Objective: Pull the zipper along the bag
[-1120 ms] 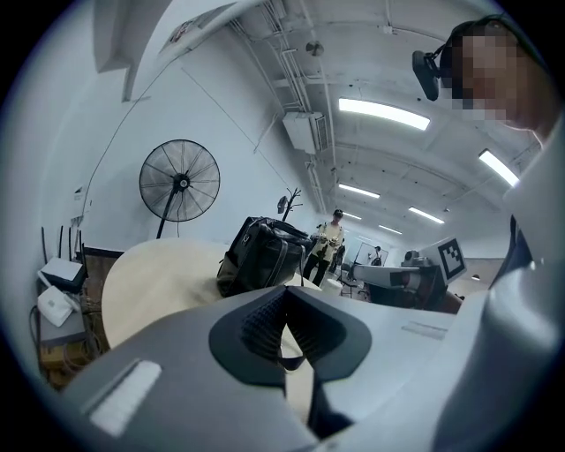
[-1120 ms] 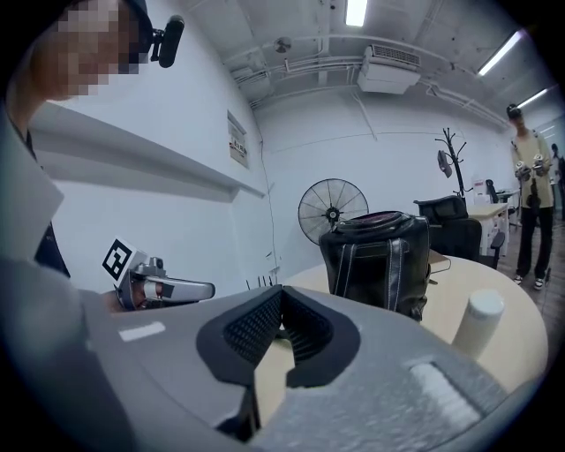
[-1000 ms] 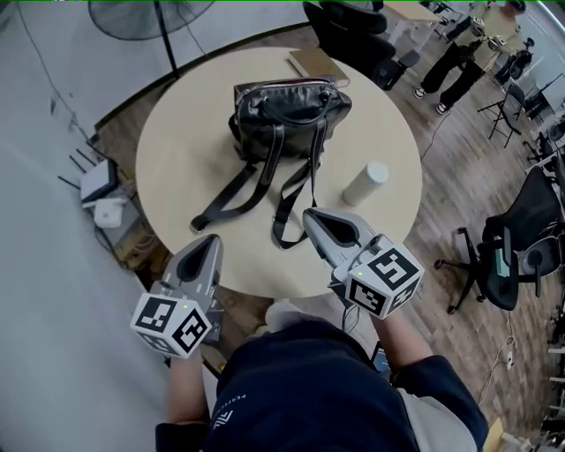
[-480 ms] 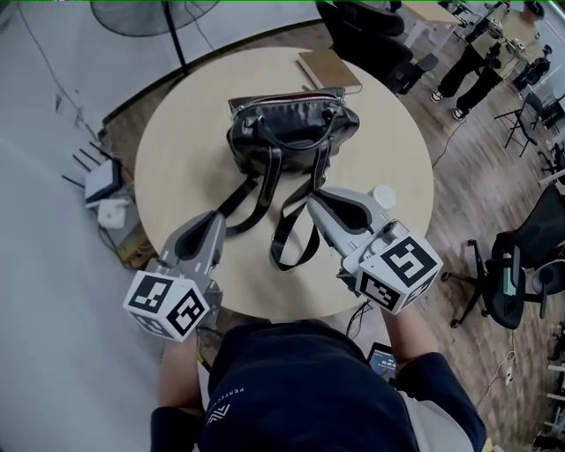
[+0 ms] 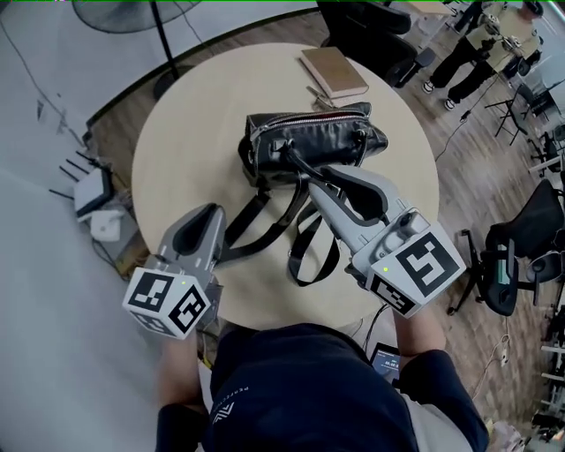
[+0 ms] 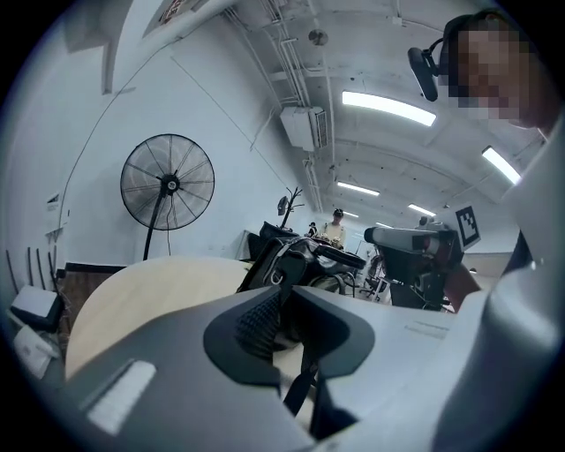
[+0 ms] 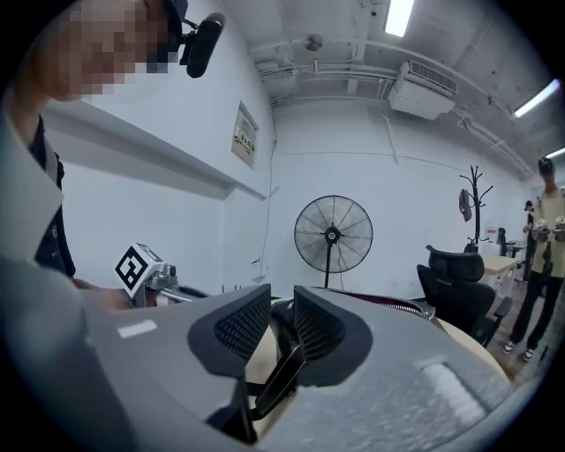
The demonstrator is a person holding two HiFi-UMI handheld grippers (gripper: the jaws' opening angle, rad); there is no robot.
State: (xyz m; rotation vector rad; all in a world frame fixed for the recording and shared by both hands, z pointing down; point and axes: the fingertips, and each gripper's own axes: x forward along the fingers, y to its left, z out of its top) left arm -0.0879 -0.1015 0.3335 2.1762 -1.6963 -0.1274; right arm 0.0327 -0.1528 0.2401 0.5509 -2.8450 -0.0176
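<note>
A black leather bag (image 5: 313, 141) lies on the round beige table (image 5: 177, 132), its silver zipper (image 5: 305, 117) running along the far top edge. Its straps (image 5: 305, 247) trail toward me. My left gripper (image 5: 210, 214) hovers over the table short of the bag's left end; its jaws have just been opening and stand slightly apart with nothing between them. My right gripper (image 5: 320, 177) is at the bag's near side, above the straps; its jaws have also just been opening and hold nothing. The bag (image 6: 296, 260) shows beyond the left gripper (image 6: 284, 296), and a strap (image 7: 281, 375) below the right gripper (image 7: 282, 309).
A brown book (image 5: 334, 71) lies at the table's far edge behind the bag. A standing fan (image 5: 115, 13) is behind the table. Office chairs (image 5: 512, 265) are on the right, a white box (image 5: 88, 190) sits on the floor at left, and people stand at the far right.
Both grippers have moved forward across the table toward the bag and their jaws have parted. The right gripper now covers the white cylinder that stood at the right.
</note>
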